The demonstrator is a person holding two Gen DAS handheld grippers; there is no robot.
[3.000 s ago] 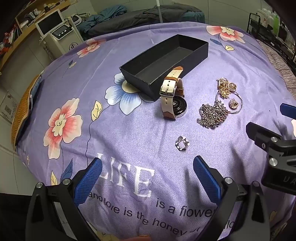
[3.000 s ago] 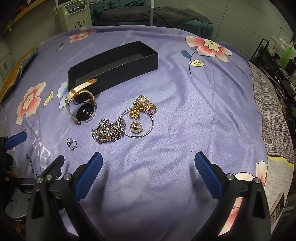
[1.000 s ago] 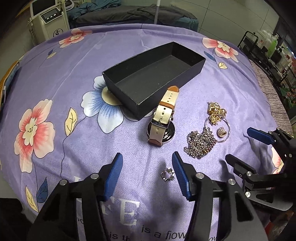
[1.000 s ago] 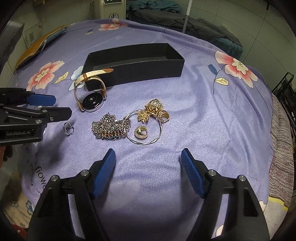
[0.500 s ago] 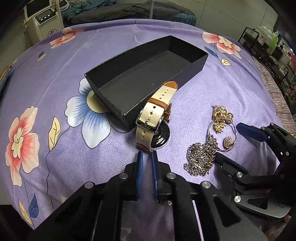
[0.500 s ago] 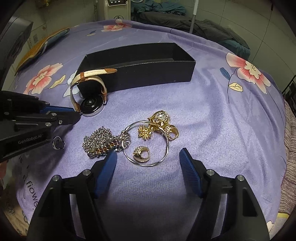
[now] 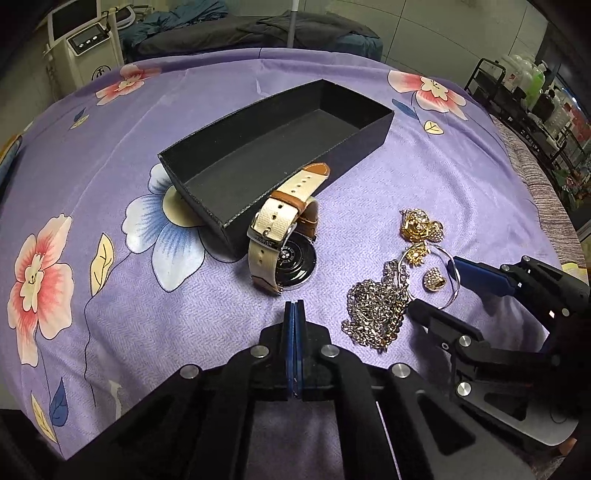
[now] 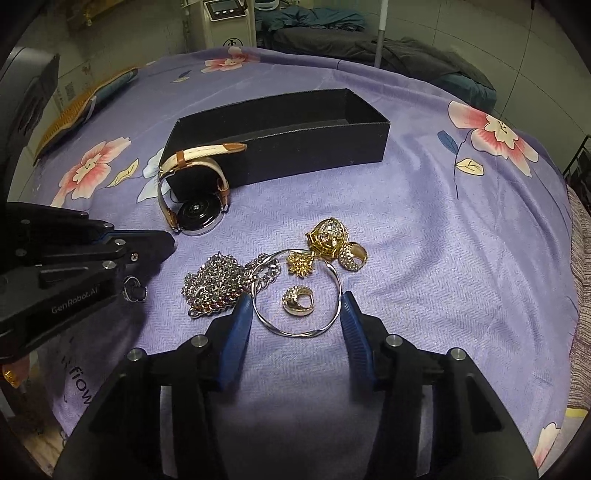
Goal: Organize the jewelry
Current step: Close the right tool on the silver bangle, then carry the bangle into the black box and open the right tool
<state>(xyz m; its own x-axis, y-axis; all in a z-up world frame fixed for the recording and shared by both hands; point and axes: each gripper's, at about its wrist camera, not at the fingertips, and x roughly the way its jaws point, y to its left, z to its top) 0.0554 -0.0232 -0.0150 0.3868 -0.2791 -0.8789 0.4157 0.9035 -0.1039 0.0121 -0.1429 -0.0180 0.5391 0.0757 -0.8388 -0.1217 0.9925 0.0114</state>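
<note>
An open black box (image 7: 280, 147) lies on the purple flowered bedspread, also in the right wrist view (image 8: 280, 133). A cream-strapped watch (image 7: 282, 240) leans on its near wall. My left gripper (image 7: 294, 308) is shut, tips just short of the watch; in the right wrist view (image 8: 162, 243) a small silver ring (image 8: 133, 288) sits under its fingers, apparently not held. My right gripper (image 8: 295, 314) is open, its fingers straddling a silver bangle (image 8: 295, 330) and a gold ring (image 8: 297, 301). A silver chain pile (image 8: 214, 284) and gold brooches (image 8: 328, 236) lie beside them.
A white machine (image 7: 85, 48) and dark bedding (image 7: 258, 29) stand beyond the bed's far edge. A rack of bottles (image 7: 535, 96) is at the right. A striped blanket (image 7: 546, 177) runs along the bed's right side.
My left gripper has closed fully and moved forward over the small silver ring toward the watch. My right gripper has advanced and lowered around the bangle, its fingers narrowing.
</note>
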